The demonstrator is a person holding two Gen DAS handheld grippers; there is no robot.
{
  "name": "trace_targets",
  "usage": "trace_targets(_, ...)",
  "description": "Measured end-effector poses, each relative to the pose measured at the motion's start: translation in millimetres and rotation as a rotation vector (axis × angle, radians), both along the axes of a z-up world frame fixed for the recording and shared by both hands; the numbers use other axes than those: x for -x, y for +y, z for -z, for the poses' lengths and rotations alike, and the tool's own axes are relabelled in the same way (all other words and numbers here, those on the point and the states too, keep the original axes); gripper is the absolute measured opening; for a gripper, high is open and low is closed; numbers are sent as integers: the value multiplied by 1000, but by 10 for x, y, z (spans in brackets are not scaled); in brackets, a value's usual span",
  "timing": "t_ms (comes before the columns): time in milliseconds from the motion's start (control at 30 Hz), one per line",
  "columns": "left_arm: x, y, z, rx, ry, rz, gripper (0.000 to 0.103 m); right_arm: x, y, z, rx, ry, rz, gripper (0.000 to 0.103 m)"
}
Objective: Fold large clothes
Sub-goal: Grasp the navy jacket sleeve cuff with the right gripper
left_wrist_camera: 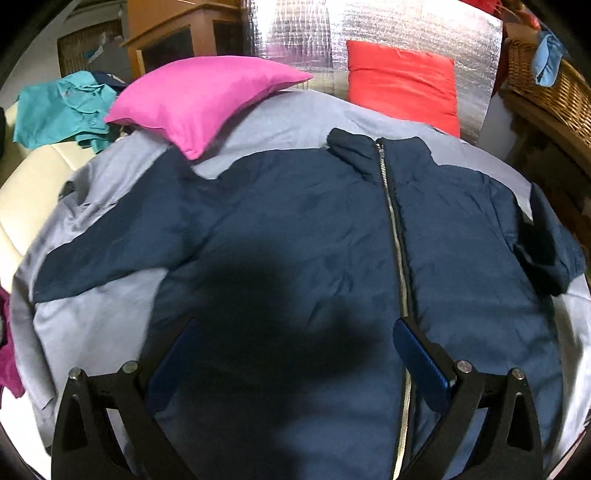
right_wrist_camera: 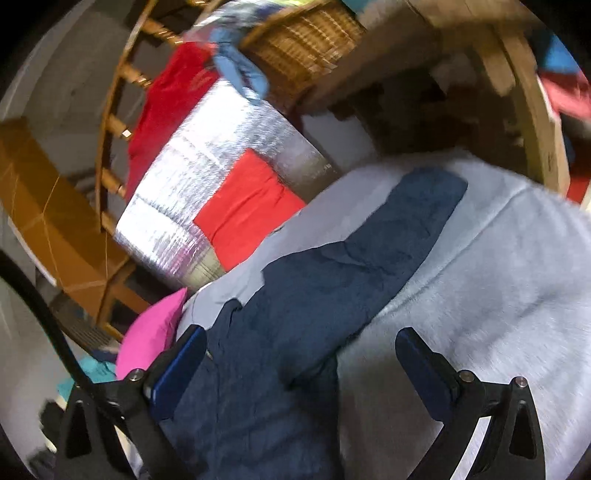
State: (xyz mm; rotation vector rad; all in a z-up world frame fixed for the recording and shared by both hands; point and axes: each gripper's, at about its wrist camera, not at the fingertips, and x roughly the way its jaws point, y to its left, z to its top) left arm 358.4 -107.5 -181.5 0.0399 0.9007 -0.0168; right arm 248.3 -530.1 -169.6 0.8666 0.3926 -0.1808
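Observation:
A navy zip-up jacket (left_wrist_camera: 295, 229) lies front-up and spread flat on a grey sheet (left_wrist_camera: 92, 325), collar at the far end, its zipper (left_wrist_camera: 395, 236) closed. One sleeve stretches out to the left, the other is bunched at the right edge. My left gripper (left_wrist_camera: 295, 343) hovers open above the jacket's lower body, casting a dark shadow on it. In the right wrist view the jacket's right sleeve (right_wrist_camera: 369, 258) runs away from me across the sheet (right_wrist_camera: 498, 295). My right gripper (right_wrist_camera: 301, 354) stands open over the sleeve's near end, nothing held.
A pink pillow (left_wrist_camera: 207, 99) and a red pillow (left_wrist_camera: 402, 85) rest at the head of the bed against a silver foil panel (left_wrist_camera: 369, 26). Teal clothes (left_wrist_camera: 62, 110) lie far left. A wicker basket (left_wrist_camera: 550, 88) stands at right, wooden furniture (left_wrist_camera: 177, 33) behind.

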Motion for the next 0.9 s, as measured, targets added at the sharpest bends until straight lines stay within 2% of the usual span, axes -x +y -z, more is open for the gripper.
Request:
trace_targets(167,-76,-125,101,-38,-49,37,103,-390,-491,245,-97,0,30,100)
trace_targets(233,-120,-133,107,-52,-54,48,103,-505,-726,389,-148,31,63,92)
trace_targets(400,-217,-136,129,-119,-102,40,103,-712,-1218,704,-245,97,141,80)
trace_targets(500,-299,-122,176,-136,-95,25,103,-849,-1373,820,-263,134,170,78)
trace_targets(600,-350,-113,192,-144,-98,15,103,-974,-1506,887,-250,171,218,65)
trace_targets(700,-358,-118,197,-153,-104,9,103,-1071,-1576,880,-231,185,261,56)
trace_targets(767,-367,-127,199,-155,-107,12,103,-1138,-1575,879,-209,195,266,37)
trace_targets(800,-374,-132,202,-157,-108,12,103,-1176,-1568,891,-196,201,260,25)
trace_targets(900,-397,-146,203,-160,-110,12,103,-1145,-1510,903,-192,182,249,15)
